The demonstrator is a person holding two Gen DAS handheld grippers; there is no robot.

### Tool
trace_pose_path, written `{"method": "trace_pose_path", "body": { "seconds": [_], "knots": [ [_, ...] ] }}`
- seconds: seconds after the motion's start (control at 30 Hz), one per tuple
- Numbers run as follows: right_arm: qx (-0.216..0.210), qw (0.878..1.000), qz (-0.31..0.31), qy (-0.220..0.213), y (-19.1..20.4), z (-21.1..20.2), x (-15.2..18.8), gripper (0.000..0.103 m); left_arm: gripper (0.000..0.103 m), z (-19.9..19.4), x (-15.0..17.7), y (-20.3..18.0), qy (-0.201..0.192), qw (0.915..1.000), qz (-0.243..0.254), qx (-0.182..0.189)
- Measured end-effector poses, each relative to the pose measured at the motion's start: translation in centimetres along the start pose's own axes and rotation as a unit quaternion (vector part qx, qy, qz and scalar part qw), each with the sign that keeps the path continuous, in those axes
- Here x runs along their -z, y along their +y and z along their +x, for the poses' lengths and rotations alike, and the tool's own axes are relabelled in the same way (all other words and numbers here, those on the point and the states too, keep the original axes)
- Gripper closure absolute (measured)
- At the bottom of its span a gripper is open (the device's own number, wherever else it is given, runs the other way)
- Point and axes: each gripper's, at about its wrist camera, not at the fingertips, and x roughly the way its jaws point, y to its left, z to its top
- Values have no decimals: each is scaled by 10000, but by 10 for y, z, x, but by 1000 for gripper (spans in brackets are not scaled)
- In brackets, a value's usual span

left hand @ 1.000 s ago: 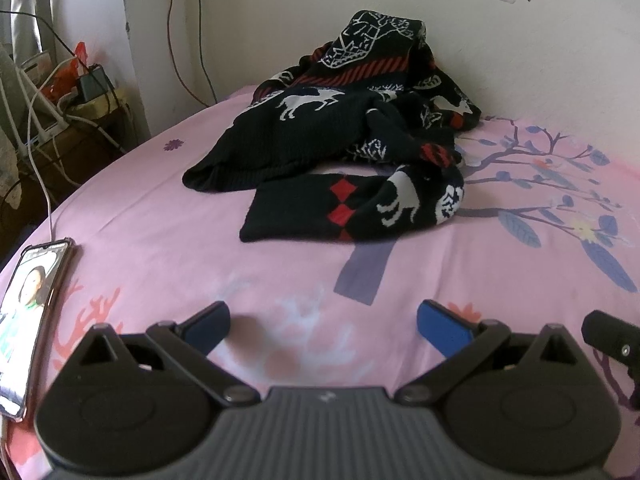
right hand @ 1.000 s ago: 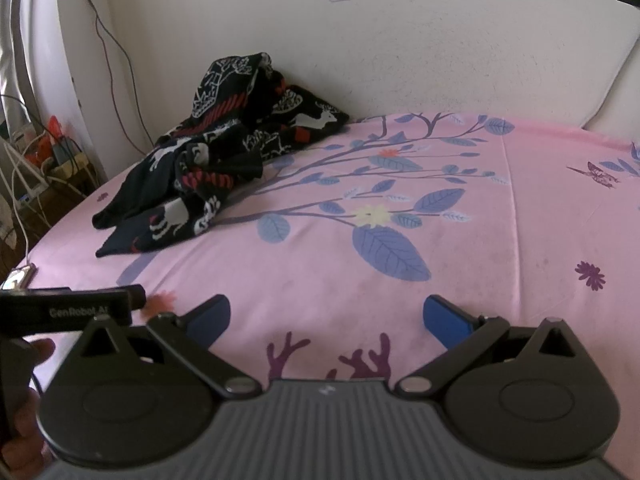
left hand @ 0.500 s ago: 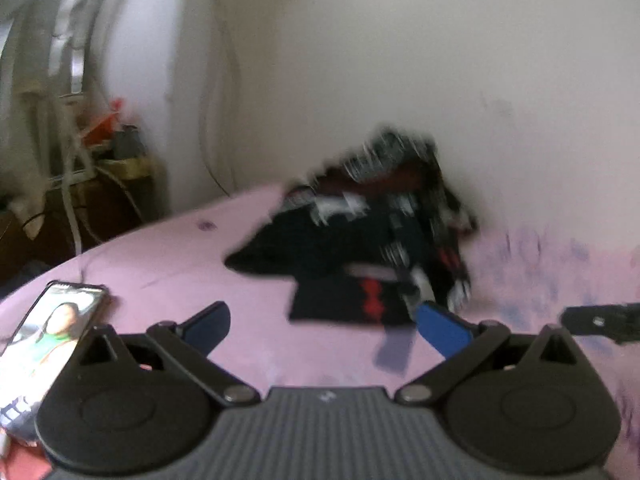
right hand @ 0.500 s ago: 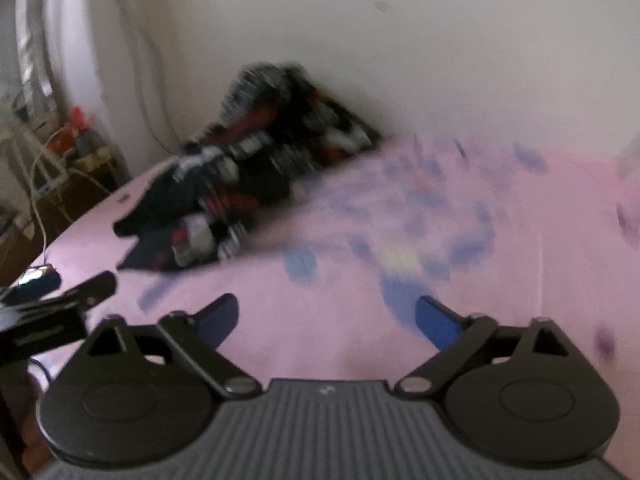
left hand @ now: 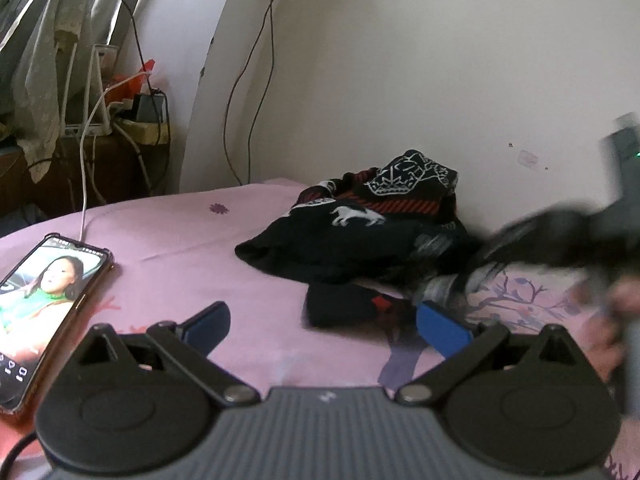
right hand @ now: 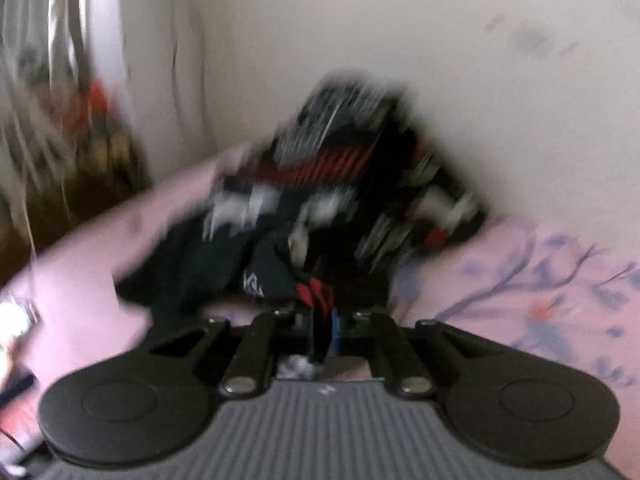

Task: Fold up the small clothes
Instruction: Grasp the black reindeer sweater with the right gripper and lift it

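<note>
A black knitted sweater with white deer and red bands lies crumpled against the wall on the pink bedsheet. One sleeve stretches toward me. My left gripper hovers low over the sheet just short of that sleeve, open, with nothing between its blue pads. My right gripper has its jaws together on a fold of the sweater at its near edge; that view is blurred by motion. From the left wrist view the right gripper is a dark blur over the sweater's right side.
A phone with a lit screen lies at the sheet's left edge, on a white cable. A cluttered side table stands beyond the left edge. The white wall rises right behind the sweater. A hand holds the right gripper.
The right gripper swung left across the bed to the sweater and went from open to shut on its fabric. The left gripper turned left and stayed open.
</note>
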Motion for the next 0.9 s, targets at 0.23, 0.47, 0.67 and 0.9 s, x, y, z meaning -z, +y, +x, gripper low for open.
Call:
{"method": "trace_pose_path", "body": {
  "seconds": [0.23, 0.47, 0.67, 0.9],
  "knots": [
    [849, 9943, -37, -640, -73, -128, 8, 103, 0, 0, 1, 0, 22, 9998, 66, 168],
    [58, 9998, 122, -159, -120, -185, 54, 49, 0, -3, 4, -6, -50, 9993, 237, 286],
    [-174, 9969, 171, -748, -96, -120, -1, 17, 0, -3, 5, -6, -90, 9994, 212, 251],
    [-189, 9927, 877, 804, -90, 32, -31, 87, 0, -3, 5, -7, -196, 9994, 259, 99]
  ]
}}
